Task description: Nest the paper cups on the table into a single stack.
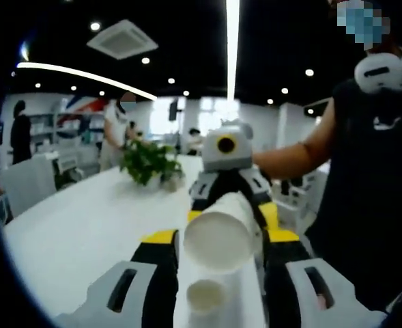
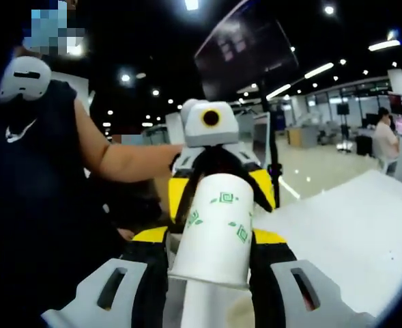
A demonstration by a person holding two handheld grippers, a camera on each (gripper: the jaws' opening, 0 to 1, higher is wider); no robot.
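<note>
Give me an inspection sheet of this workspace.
Surface: white table.
Job's things: paper cup, mouth toward the left gripper view; second cup below it; green-printed cup.
Clutter: potted plant.
Grippers: left gripper and right gripper face each other, cups between their fingers; grip cannot be told.
Cables: nothing seen.
Surroundings: open office, ceiling lights, bystander.

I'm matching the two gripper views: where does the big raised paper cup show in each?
Left gripper view: the paper cup sits low of centre, one round end facing the camera.
Right gripper view: the paper cup sits at centre, green print showing, wide rim nearest the camera.
Shared landmark: the person's bare forearm, reaching in just above the cup.
</note>
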